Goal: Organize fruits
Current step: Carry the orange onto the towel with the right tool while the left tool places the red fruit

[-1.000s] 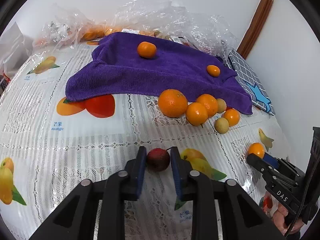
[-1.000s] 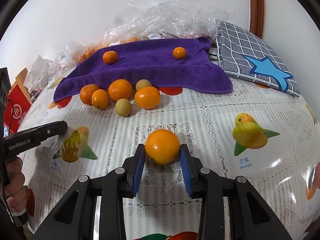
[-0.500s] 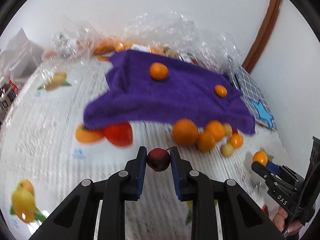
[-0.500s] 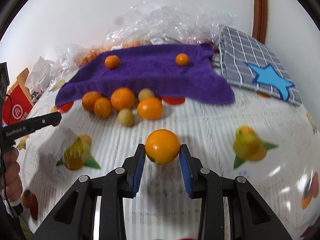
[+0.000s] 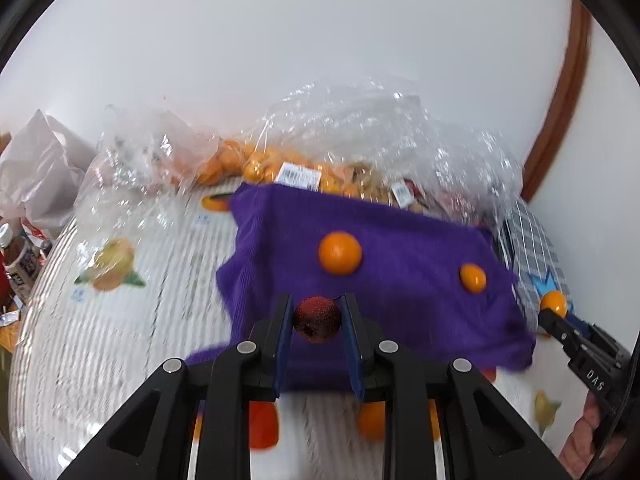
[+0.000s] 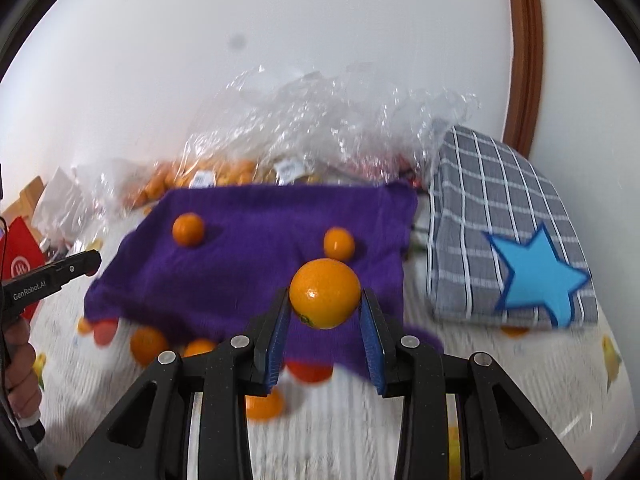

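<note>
Purple cloth [image 5: 400, 304] below: left gripper [image 5: 317, 322] fingers clamp dark-red fruit [image 5: 318, 319], right gripper [image 6: 324, 300] fingers clamp orange [image 6: 325, 294].

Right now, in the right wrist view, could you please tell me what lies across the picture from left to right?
Left gripper → left orange on the purple cloth → orange in the right gripper → checked cushion with a blue star.
</note>
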Action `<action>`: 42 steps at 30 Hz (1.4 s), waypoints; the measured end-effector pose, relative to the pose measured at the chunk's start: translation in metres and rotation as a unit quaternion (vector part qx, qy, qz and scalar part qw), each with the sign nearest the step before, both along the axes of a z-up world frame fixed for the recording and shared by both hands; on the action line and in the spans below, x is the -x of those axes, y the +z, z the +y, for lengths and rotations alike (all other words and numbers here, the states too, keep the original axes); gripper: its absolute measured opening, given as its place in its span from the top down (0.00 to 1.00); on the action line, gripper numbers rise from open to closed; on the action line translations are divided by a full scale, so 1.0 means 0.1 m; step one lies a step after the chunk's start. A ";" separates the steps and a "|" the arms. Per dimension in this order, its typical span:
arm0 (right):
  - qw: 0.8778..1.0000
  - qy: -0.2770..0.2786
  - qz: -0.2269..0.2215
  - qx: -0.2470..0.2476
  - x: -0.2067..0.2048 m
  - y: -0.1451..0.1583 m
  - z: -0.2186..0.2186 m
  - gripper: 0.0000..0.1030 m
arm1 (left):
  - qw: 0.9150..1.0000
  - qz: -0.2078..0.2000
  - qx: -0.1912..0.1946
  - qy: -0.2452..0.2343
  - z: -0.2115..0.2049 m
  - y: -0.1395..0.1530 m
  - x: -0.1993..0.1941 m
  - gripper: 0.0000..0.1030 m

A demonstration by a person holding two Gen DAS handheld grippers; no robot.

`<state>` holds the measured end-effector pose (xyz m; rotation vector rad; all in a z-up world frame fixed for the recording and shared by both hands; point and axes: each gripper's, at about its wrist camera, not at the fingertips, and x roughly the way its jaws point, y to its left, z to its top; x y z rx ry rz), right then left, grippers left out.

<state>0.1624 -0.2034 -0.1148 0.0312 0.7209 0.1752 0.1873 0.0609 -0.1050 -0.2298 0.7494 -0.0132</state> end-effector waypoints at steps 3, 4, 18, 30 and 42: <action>1.000 0.003 -0.005 -0.002 -0.21 0.03 0.01 0.66 | 1.000 -0.009 -0.001 0.015 -0.01 0.02 -0.18 0.78; 1.000 0.004 -0.005 -0.004 -0.28 0.03 0.01 0.66 | 1.000 -0.012 -0.002 0.018 -0.02 0.00 -0.24 0.78; 0.998 0.020 0.051 -0.024 -0.75 -0.50 0.01 0.66 | 1.000 0.026 -0.009 -0.002 -0.15 -0.57 -0.63 0.78; 0.997 0.028 0.062 -0.019 -0.77 -0.71 0.06 0.66 | 0.999 0.032 -0.017 -0.020 -0.24 -0.70 -0.65 0.78; 0.997 0.033 0.061 -0.028 -0.76 -0.68 0.04 0.55 | 0.999 0.031 -0.017 -0.028 -0.25 -0.71 -0.67 0.71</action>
